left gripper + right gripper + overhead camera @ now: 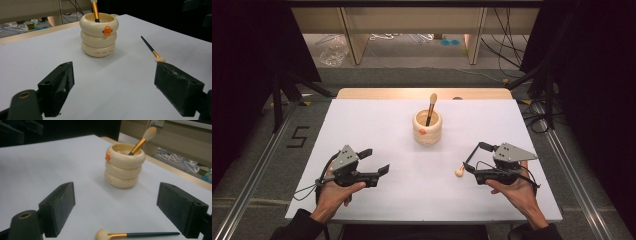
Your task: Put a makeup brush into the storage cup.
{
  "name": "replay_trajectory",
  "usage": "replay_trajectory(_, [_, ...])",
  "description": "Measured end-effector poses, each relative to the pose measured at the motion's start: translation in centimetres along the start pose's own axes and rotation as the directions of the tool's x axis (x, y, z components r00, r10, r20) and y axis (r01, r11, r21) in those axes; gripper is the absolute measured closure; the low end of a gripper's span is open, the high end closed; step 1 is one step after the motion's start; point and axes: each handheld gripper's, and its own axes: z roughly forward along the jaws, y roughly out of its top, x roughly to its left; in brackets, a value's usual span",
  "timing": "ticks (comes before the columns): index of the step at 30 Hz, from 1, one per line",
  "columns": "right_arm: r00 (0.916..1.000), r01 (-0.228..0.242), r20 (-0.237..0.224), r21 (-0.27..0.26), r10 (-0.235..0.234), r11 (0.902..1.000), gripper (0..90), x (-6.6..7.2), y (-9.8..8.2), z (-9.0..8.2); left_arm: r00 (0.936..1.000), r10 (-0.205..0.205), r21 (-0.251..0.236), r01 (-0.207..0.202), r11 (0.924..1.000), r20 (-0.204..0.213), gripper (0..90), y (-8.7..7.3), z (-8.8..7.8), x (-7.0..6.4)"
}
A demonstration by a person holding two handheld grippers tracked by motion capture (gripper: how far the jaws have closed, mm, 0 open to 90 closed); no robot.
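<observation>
My right gripper (120,215), jaws spread wide, hovers over the slim dark-handled makeup brush (140,235) just below; closing off-centre could roll it away across the white table (50,165).

- A lab-style recording bay, not a home.
- Beyond the fingers: white-covered table (377,125), black curtains (252,40), loose cables (507,45) across grey floor.
- Metal floor rail (257,165), taped "5" (298,136).
</observation>
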Motion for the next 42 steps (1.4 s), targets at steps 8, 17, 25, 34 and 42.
replay_trajectory(8, [0.9967, 0.080, -0.027, 0.119, -0.077, 0.9896, 17.0, -1.5, 0.8, 0.7, 1.0000, 0.004, 0.001, -0.004, 1.0000, 0.002, 16.2, 0.0, 0.0, 0.0])
replay_trajectory(17, [0.9836, 0.179, -0.072, 0.267, -0.166, 0.9469, 20.5, -3.4, 0.9, 1.8, 0.9999, 0.011, 0.001, -0.011, 0.9999, 0.010, 16.2, 0.1, 0.2, 0.0])
replay_trajectory(25, [0.9732, 0.225, -0.122, 0.332, -0.195, 0.9159, 22.6, -4.8, 0.7, 3.0, 0.9999, -0.001, 0.000, 0.001, 1.0000, 0.010, 16.2, 0.1, 0.2, 0.0])
replay_trajectory(34, [0.9618, 0.266, -0.173, 0.408, -0.212, 0.8735, 23.3, -5.5, 0.6, 4.7, 1.0000, -0.004, 0.001, 0.004, 1.0000, 0.009, 16.4, 0.1, 0.2, 0.0])
replay_trajectory(42, [0.9651, 0.248, -0.190, 0.441, -0.180, 0.8626, 21.4, -6.1, 0.4, 5.3, 1.0000, -0.004, 0.002, 0.004, 1.0000, 0.008, 16.4, 0.1, 0.3, 0.0])
